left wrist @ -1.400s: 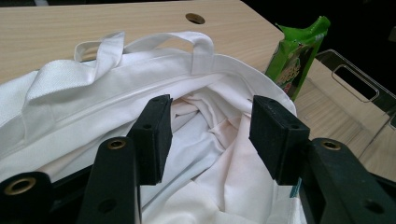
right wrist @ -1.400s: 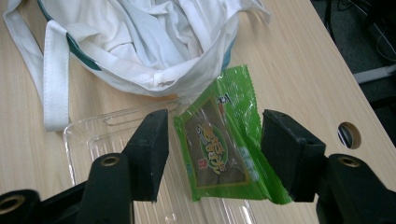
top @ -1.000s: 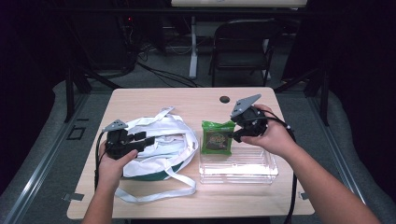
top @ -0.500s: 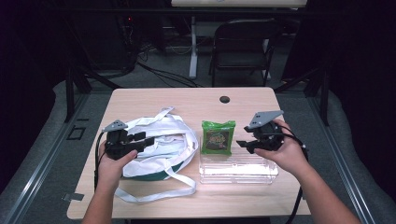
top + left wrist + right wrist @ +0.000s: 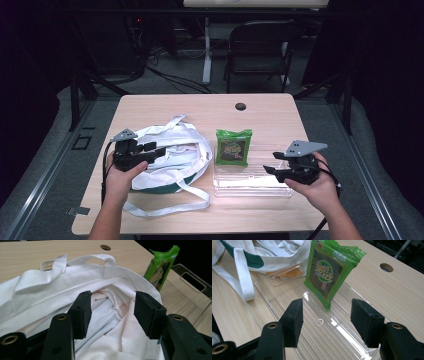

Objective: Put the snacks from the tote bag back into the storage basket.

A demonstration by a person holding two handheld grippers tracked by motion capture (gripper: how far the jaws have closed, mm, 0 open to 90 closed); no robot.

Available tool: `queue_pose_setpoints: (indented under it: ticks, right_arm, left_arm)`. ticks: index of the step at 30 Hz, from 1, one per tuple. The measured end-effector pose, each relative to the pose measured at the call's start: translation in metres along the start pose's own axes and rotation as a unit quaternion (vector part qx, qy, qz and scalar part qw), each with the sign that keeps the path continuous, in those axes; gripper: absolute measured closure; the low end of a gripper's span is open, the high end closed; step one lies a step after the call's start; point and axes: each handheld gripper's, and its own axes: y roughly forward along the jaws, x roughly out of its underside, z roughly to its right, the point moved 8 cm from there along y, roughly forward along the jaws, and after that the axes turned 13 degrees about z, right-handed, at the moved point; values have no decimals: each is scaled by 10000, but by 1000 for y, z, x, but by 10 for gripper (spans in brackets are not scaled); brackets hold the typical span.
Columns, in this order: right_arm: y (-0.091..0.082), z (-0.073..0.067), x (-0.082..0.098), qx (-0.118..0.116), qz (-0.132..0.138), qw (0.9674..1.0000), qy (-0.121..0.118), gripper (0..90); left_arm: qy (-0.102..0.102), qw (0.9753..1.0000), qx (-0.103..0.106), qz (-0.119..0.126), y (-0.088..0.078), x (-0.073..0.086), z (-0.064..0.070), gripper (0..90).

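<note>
Our table and its load

We saw a pale wooden table (image 5: 280,112) carrying a white cloth bag (image 5: 170,155) at left, a clear plastic tray (image 5: 250,182) at right, and a green packet (image 5: 233,147) standing at the tray's far edge.

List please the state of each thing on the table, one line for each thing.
White tote bag: slumped, mouth open, straps loose.
Green snack packet: sealed, upright in the tray.
Clear plastic tray: flat on the table.
Left gripper: open, at the bag's mouth.
Right gripper: open, over the tray.
</note>
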Motion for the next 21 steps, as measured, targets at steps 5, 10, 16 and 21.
queue_pose_setpoints:
  ticks: [5,10,16,21]
  right_arm:
    - [-1,-7,9,101,61,9999,39,432]
    - [1,-13,19,189,78,9998,51,437]
    - [6,-18,28,183,182,9993,285,446]
    - [9,-22,34,261,402,9983,346,452]
  left_arm:
    - [14,10000,-21,-5,0,0,0,479]
    - [5,10000,-29,6,1,1,0,478]
    - [10,10000,-37,-5,1,1,0,478]
    - [40,10000,-68,-26,2,2,0,477]
